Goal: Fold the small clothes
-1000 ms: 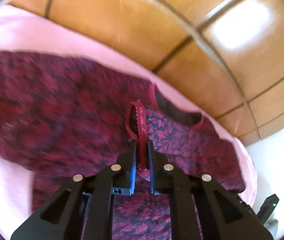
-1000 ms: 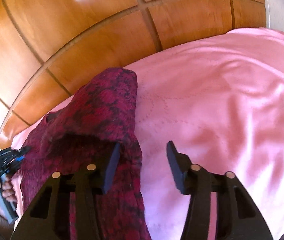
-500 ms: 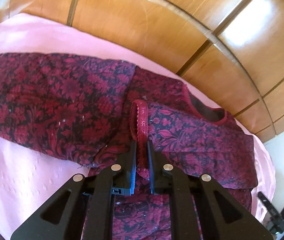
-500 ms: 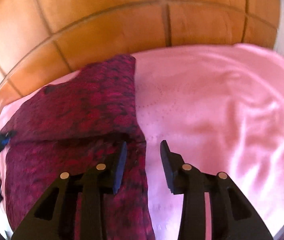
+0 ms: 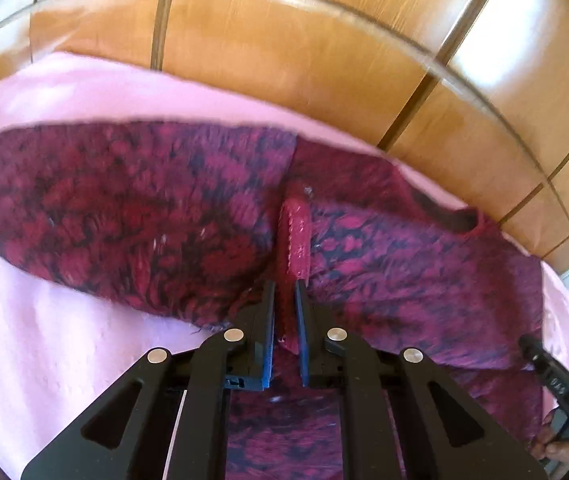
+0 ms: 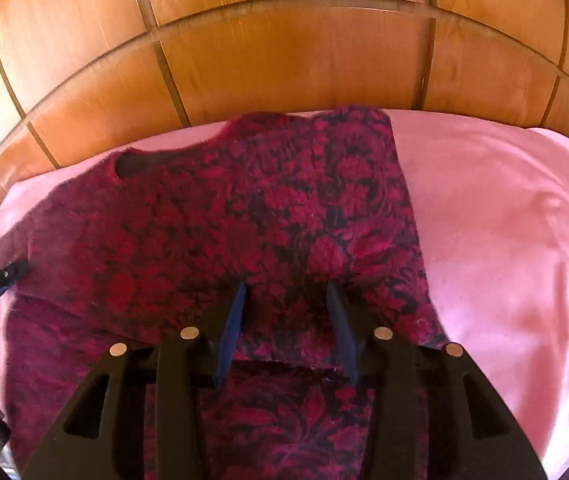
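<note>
The left gripper (image 5: 284, 300) pinches the ribbed red cuff (image 5: 294, 236) of a fuzzy crimson-and-black floral sweater (image 6: 284, 216), spread on a pink quilted bedcover (image 6: 504, 240); the right gripper (image 6: 284, 300) hovers above the knit, jaws opening, before a glossy wood-paneled headboard (image 6: 284, 60).

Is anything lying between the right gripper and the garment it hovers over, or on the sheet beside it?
Nothing visible does. The right gripper, jaws opening with nothing pinched, sits directly over the red patterned garment. The pink sheet beside it shows only wrinkles. The left gripper is clamped on the garment's hem.
</note>
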Motion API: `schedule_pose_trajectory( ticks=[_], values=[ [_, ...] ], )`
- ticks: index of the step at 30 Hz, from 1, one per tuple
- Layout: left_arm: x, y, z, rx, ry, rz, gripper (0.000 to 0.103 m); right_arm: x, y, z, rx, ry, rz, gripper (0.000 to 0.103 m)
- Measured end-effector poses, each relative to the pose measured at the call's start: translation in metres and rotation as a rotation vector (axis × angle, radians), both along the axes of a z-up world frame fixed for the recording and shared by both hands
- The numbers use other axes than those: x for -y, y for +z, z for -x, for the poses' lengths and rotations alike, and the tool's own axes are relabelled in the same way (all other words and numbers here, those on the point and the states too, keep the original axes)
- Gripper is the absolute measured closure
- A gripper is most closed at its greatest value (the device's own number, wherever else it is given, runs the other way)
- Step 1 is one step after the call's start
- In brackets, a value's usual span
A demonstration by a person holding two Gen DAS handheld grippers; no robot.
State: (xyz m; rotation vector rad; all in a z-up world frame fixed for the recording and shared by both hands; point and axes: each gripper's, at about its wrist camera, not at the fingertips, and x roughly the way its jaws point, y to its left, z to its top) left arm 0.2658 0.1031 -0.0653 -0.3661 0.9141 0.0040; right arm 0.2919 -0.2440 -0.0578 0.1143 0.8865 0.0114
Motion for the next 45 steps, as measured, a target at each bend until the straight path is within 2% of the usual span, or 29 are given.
schedule_pose_trajectory(
  ticks=[3,5,7,8,11,14,20,24,27,30,34,35,36,37,40,45],
  values=[
    [0.002,0.000,0.001,0.018,0.003,-0.023,0.094,-0.010,-0.006,0.006,0.047,0.008,0.084,0.061],
    [0.002,0.004,0.003,0.022,0.014,-0.012,0.091,-0.016,-0.009,0.009,0.060,0.004,0.127,0.060],
    [-0.002,0.012,0.011,0.030,0.031,0.015,0.080,-0.020,-0.010,0.010,0.067,-0.001,0.159,0.060],
    [-0.008,0.017,0.018,0.040,0.042,0.039,0.078,-0.021,-0.012,0.008,0.070,-0.002,0.164,0.060],
    [-0.035,0.031,0.041,0.080,0.109,0.071,0.054,-0.020,-0.009,0.010,0.076,-0.009,0.159,0.059],
    [-0.072,0.036,0.058,0.078,0.170,0.112,0.054,-0.020,-0.009,0.011,0.080,-0.012,0.163,0.059],
    [-0.188,0.026,0.106,0.058,0.408,0.263,0.054,-0.024,-0.010,0.015,0.091,-0.017,0.191,0.058],
    [-0.272,0.017,0.133,0.106,0.602,0.419,0.054,-0.026,-0.011,0.015,0.092,-0.021,0.208,0.058],
    [-0.321,0.009,0.141,0.127,0.712,0.511,0.054,-0.027,-0.011,0.015,0.092,-0.021,0.214,0.058],
    [-0.345,0.003,0.134,0.118,0.749,0.544,0.054,-0.026,-0.011,0.015,0.093,-0.020,0.213,0.058],
    [-0.362,-0.004,0.115,0.094,0.766,0.536,0.056,-0.027,-0.011,0.015,0.094,-0.021,0.215,0.058],
    [-0.363,-0.005,0.107,0.092,0.761,0.525,0.062,-0.027,-0.011,0.015,0.094,-0.021,0.216,0.058],
    [-0.363,-0.004,0.098,0.068,0.752,0.489,0.078,-0.027,-0.011,0.015,0.094,-0.021,0.217,0.058],
    [-0.362,-0.004,0.094,0.051,0.744,0.476,0.088,-0.027,-0.011,0.015,0.094,-0.022,0.218,0.057],
    [-0.354,0.009,0.087,0.081,0.698,0.446,0.091,-0.027,-0.011,0.015,0.095,-0.022,0.219,0.057],
    [-0.292,0.070,0.076,0.207,0.476,0.343,0.091,-0.027,-0.011,0.015,0.095,-0.022,0.220,0.057]
  ],
)
